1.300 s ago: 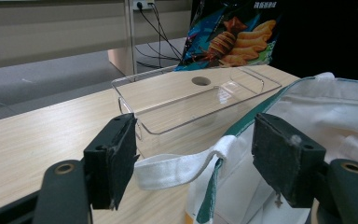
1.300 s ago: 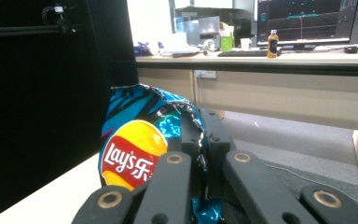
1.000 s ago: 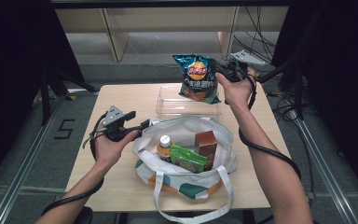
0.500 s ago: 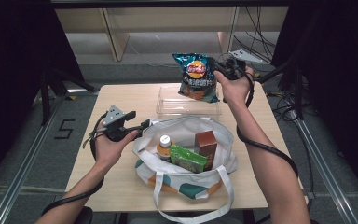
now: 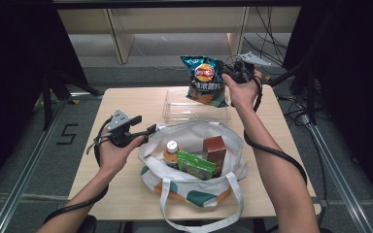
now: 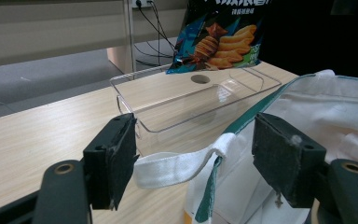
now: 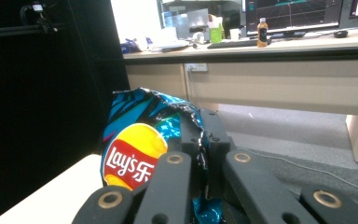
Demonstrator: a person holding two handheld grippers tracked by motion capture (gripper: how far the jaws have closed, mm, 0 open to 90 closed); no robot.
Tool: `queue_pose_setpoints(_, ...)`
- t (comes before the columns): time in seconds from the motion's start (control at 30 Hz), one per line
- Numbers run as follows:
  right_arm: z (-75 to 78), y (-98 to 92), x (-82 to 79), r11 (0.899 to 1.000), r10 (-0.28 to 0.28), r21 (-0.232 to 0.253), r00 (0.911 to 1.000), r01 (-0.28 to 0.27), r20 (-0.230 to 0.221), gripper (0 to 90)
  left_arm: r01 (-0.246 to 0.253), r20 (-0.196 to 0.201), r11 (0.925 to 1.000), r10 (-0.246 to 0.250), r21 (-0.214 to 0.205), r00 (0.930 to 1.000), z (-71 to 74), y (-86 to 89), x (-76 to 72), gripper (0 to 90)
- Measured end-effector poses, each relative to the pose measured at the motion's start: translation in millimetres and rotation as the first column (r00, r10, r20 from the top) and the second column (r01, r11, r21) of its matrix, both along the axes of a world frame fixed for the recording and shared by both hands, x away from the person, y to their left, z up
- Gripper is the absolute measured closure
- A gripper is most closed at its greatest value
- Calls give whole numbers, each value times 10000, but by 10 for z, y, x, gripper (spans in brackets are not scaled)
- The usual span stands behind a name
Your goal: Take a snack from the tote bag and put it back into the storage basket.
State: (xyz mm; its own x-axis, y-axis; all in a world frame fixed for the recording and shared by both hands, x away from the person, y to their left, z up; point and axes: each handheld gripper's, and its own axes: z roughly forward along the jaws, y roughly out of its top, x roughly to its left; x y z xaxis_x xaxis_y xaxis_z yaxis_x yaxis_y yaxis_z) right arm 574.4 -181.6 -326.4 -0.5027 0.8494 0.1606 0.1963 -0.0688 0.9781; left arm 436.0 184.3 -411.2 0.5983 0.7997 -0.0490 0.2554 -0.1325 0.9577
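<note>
A blue Lay's chip bag [image 5: 204, 81] hangs upright over the far side of a clear plastic tray [image 5: 175, 115], and my right gripper [image 5: 229, 73] is shut on its top right edge. In the right gripper view the jaws pinch the crumpled top of the chip bag [image 7: 140, 140] at my right gripper [image 7: 204, 135]. My left gripper [image 5: 148, 130] stands open at the left rim of a white tote bag [image 5: 233, 165]. A white bag strap [image 6: 177, 164] lies loose between the wide jaws of my left gripper [image 6: 196, 158], the pads not touching it.
Inside the tote stand a white-capped bottle [image 5: 171, 149], a green packet [image 5: 194, 165] and a brown box [image 5: 214, 149]. The tote's handles [image 5: 199, 213] hang over the wooden table's [image 5: 126, 102] near edge. Cables trail off the right side.
</note>
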Motion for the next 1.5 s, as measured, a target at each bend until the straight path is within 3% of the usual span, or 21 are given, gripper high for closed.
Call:
queue_pose_setpoints(0.23, -38, -13, 46, 10000, -34, -58, 10000, 34, 67, 900, 4, -19, 10000, -4, 21, 10000, -3, -2, 3, 301)
queue_pose_setpoints(0.33, -33, 5, 48, 9999, -140, 83, 9997, 141, -179, 900, -6, -35, 10000, 6, -2, 10000, -4, -2, 2, 301)
queue_pose_setpoints(0.47, -37, 5, 82, 9998, -183, 25, 9998, 183, -25, 900, -3, -19, 10000, 3, -6, 10000, -3, -2, 2, 301)
queue_pose_setpoints(0.53, -39, 25, 78, 9997, -171, 160, 9995, 175, -248, 900, 24, 8, 10000, -24, 57, 10000, -2, 1, 4, 301)
queue_pose_setpoints(0.73, -84, 60, 110, 9996, -215, 179, 9992, 221, -335, 900, 12, -12, 10000, -12, 28, 10000, -5, -1, 4, 299)
queue_pose_setpoints(1.23, -157, 106, 177, 9999, -165, 16, 9993, 166, -336, 900, 31, -25, 10000, -31, -44, 10000, -12, -10, 6, 296)
queue_pose_setpoints(1.3, -163, 124, 167, 9995, -231, 207, 9982, 242, -547, 900, 30, -46, 10000, -30, -61, 10000, -14, -12, 4, 296)
queue_pose_setpoints(1.5, -218, 113, 195, 9998, -220, 25, 9985, 222, -496, 900, 30, -35, 10000, -30, -34, 10000, -14, -9, 5, 296)
